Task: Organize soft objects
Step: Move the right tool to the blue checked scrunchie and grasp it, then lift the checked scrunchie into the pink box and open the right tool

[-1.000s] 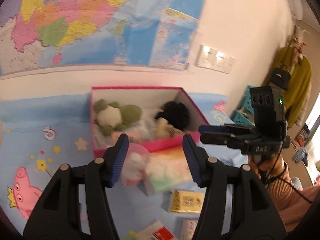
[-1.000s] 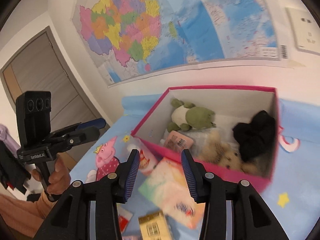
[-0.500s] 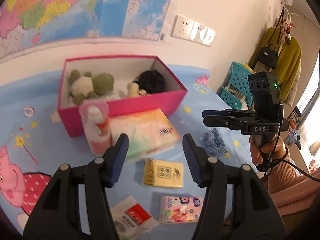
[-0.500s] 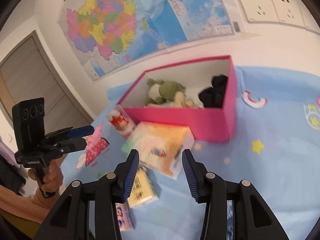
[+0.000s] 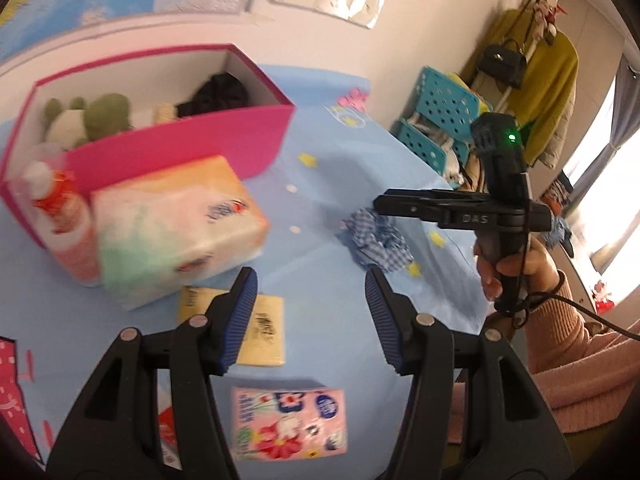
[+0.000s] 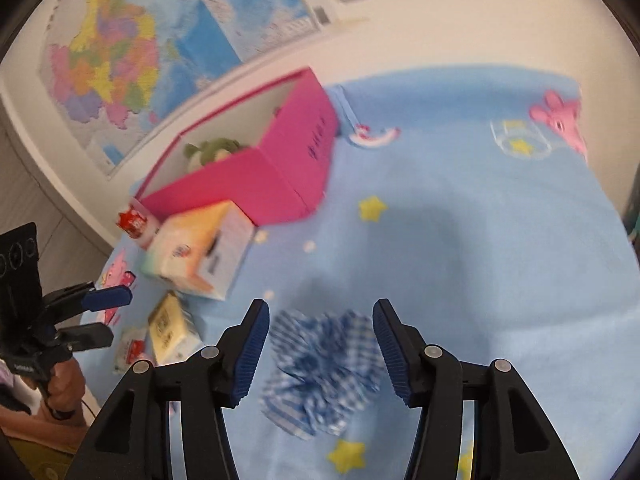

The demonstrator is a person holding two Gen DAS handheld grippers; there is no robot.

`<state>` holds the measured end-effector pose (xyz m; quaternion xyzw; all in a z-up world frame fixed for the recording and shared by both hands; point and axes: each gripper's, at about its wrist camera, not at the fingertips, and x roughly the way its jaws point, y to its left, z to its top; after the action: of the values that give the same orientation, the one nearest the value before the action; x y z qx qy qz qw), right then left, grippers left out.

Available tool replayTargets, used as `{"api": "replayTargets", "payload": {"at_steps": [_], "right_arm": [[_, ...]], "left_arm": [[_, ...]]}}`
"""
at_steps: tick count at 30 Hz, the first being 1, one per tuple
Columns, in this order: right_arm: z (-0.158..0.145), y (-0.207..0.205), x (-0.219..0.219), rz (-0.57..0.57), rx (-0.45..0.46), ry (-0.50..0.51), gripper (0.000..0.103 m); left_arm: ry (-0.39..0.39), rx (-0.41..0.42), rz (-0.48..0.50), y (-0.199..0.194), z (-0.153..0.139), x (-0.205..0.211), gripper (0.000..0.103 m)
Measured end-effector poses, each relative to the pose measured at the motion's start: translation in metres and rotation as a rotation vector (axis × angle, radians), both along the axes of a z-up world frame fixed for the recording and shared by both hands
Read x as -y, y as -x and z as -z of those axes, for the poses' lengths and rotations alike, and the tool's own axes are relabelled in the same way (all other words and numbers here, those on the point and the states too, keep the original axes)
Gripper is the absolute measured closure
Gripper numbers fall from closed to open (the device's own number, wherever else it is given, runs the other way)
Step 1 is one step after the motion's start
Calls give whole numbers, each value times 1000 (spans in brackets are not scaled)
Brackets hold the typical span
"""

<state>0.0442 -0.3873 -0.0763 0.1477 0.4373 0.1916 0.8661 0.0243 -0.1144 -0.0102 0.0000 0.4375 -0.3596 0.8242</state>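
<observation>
The crumpled blue-and-white checked cloth scrunchie (image 6: 320, 368) lies on the light blue cartoon-print sheet (image 6: 480, 260), directly ahead of and below the right hand-held gripper (image 6: 321, 344), framed between its two blue ribbed pads with bare sheet showing on either side, so the pads do not press on it. Its jaws have just been opening, and they stand apart with nothing held. The bundle looks roughly round, spreading a little more toward the camera than across, so no long axis really dictates the wrist angle; a straight descent should bracket it. From the left wrist view the same scrunchie (image 5: 376, 240) sits off to the upper right of the left hand-held gripper (image 5: 310, 322), which is also spread and empty, hovering above a yellow tissue packet (image 5: 262, 326). The right hand is plainly the nearer one. The open pink cardboard box (image 6: 256, 184), holding a green plush toy (image 6: 212, 152), stands well apart to the upper left of the scrunchie.
</observation>
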Motion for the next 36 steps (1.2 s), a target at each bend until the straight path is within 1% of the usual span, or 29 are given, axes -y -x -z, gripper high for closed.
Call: {"api": "replayTargets", "payload": {"at_steps": [5,9,11,12,13,16,18,19,20,22,26,32,33,35,36], "right_arm": [[20,-1,-1,-13,-50,3,48],[20,3,-2,-22,-41,7,48],[20,4,-3,-28,-35,20,51],[21,5,-5,-33,-34,25,59],[22,6,-6,-45,-37,29,71],[23,9,-11,-65,-37,50,84],[23,12,-11,-73,-32,29,91],[22,13,-11,-72,-30,25,92],[21,13,-12,-76,-25,25,93],[16,16,-13,-85,-7,-13,95],[-1,19,-20,-110,45,-42,95],[-22,21,-31,-158,100,-79,95],[-23,22,-32,-161,104,-75,95],[-21,20,-35,-136,100,-1,94],[-18,18,-34,-121,91,27,87]], "left_arm": [[-15,-31,36,0,9,19,45],[-27,-54,53,-1,15,29,45],[-25,-66,64,-3,17,35,45],[-26,-72,67,-4,18,38,45],[-29,-76,70,-5,20,40,45],[-35,-91,83,-7,24,47,45],[-41,-100,91,-7,27,52,45],[-44,-105,97,-7,28,54,45],[-45,-109,103,-7,29,56,45],[-41,-125,115,-7,31,61,45],[-36,-139,131,-9,33,67,45],[-25,-157,113,-18,34,67,45],[-26,-162,108,-20,35,67,45],[-31,-171,103,-22,37,66,45],[-36,-171,102,-22,38,67,45]]}}
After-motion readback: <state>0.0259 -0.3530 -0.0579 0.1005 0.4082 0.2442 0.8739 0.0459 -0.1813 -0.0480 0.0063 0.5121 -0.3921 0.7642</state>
